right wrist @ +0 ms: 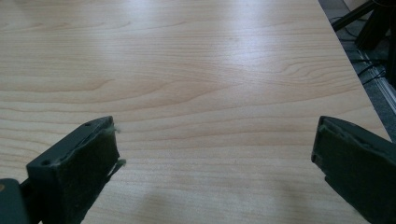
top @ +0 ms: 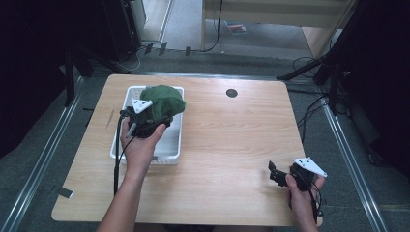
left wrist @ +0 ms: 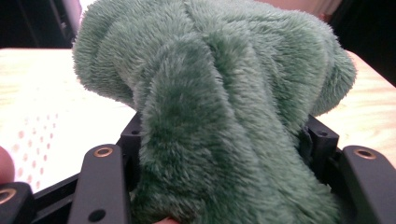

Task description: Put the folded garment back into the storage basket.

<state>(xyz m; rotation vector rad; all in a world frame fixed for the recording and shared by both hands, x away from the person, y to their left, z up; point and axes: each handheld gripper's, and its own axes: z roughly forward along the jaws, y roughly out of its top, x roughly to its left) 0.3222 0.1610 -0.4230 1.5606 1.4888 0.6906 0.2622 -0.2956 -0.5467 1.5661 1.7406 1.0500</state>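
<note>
My left gripper [top: 159, 123] is clamping the green plush cloth [left wrist: 219, 116] over the white basket [top: 171, 145] at far left — my right gripper [right wrist: 215, 158] is gaping wide, empty, near right.

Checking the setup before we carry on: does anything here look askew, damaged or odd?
One small thing: pale fluff clings to the pad of the right tongs, open above the bare wooden table. Otherwise nothing stands out. The left tongs are shut on the green plush cloth over the white basket.

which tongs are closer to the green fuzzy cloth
Left. The left tongs are clamped on the green fuzzy cloth over the white basket; the right tongs hang open near the table's front right corner.
</note>
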